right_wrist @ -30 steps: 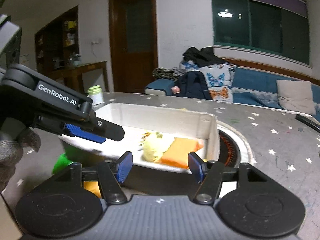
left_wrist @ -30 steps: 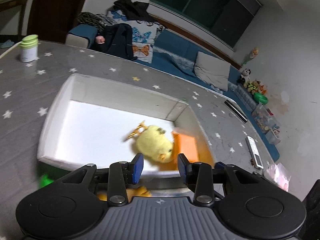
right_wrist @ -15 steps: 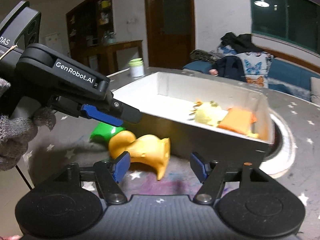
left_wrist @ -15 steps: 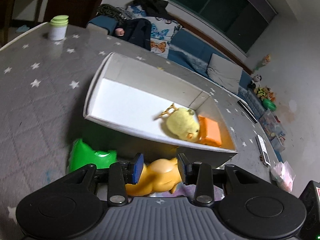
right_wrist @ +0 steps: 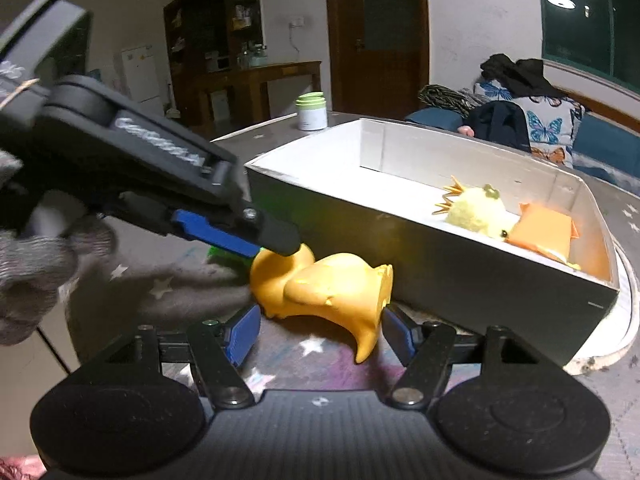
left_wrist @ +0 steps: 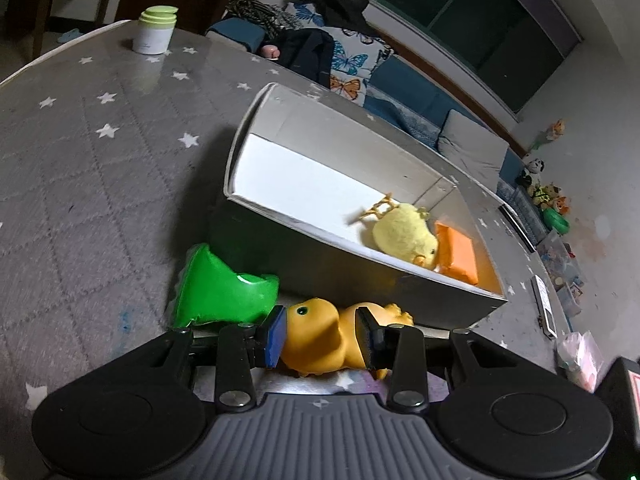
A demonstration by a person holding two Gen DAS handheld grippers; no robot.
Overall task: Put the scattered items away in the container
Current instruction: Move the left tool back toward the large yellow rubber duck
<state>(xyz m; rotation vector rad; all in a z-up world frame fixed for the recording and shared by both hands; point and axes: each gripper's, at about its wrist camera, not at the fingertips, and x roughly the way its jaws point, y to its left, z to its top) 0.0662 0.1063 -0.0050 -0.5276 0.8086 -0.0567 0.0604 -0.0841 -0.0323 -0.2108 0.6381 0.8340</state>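
An orange rubber duck point(left_wrist: 324, 336) lies on its side on the star-patterned table, just in front of the white box point(left_wrist: 256, 200). My left gripper point(left_wrist: 322, 338) is open with its blue pads on either side of the duck's head. The duck also shows in the right wrist view point(right_wrist: 324, 288), where my right gripper point(right_wrist: 318, 334) is open and close in front of its body. A green toy point(left_wrist: 218, 292) lies left of the duck. Inside the box lie a yellow plush chick point(left_wrist: 404, 232) and an orange block point(left_wrist: 458, 252).
A white jar with a green lid point(left_wrist: 156, 30) stands at the table's far left. A remote control point(left_wrist: 544, 306) and a pink bag point(left_wrist: 580, 356) lie at the right. A round white-rimmed inset point(right_wrist: 624, 304) sits under the box's right end. A sofa stands behind the table.
Both grippers have moved down from over the box to the table in front of it. The left gripper's pads now flank the orange duck, and the right gripper has come close to it.
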